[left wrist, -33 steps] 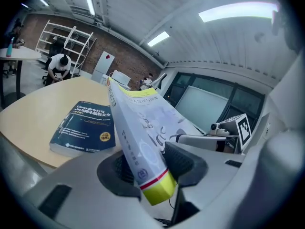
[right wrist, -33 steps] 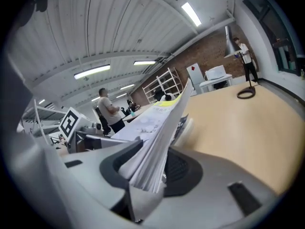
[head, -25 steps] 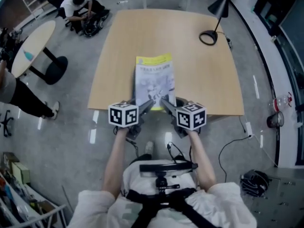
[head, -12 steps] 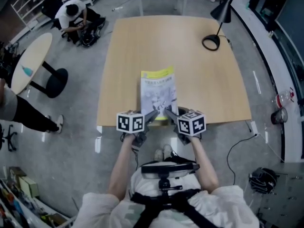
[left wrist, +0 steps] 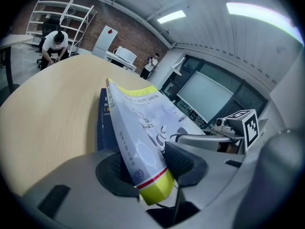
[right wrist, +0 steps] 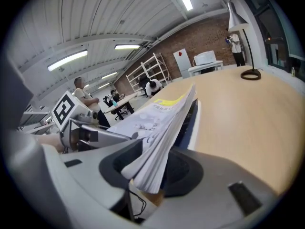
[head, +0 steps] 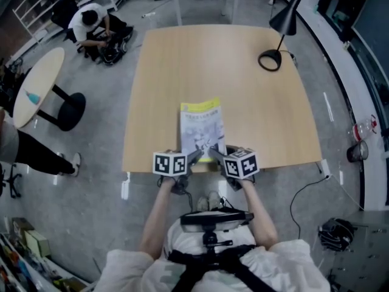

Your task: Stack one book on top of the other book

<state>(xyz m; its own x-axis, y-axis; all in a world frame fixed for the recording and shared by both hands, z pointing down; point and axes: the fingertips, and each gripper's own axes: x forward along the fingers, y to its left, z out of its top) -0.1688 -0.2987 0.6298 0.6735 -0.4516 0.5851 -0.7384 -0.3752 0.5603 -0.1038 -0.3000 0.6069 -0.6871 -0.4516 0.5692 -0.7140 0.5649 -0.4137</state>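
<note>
A book with a white and yellow cover (head: 202,128) lies tilted over a dark blue book (left wrist: 102,124) near the front edge of the wooden table (head: 182,72). In the head view the blue book is hidden under it. My left gripper (head: 196,154) is shut on the white book's near left corner, on the spine side (left wrist: 139,149). My right gripper (head: 214,153) is shut on the near right corner, on the page edges (right wrist: 161,137). In the right gripper view the blue book (right wrist: 191,114) shows just below the held one. Whether the two books touch I cannot tell.
A black desk lamp (head: 276,38) stands at the table's far right corner. A round side table (head: 36,87) is on the left, with a crouched person (head: 91,23) beyond it and another person (head: 18,145) nearby. Cables (head: 304,187) lie on the floor at right.
Both grippers have come down with the white and yellow book still in them, so its near end sits lower over the table. The jaws hold as before.
</note>
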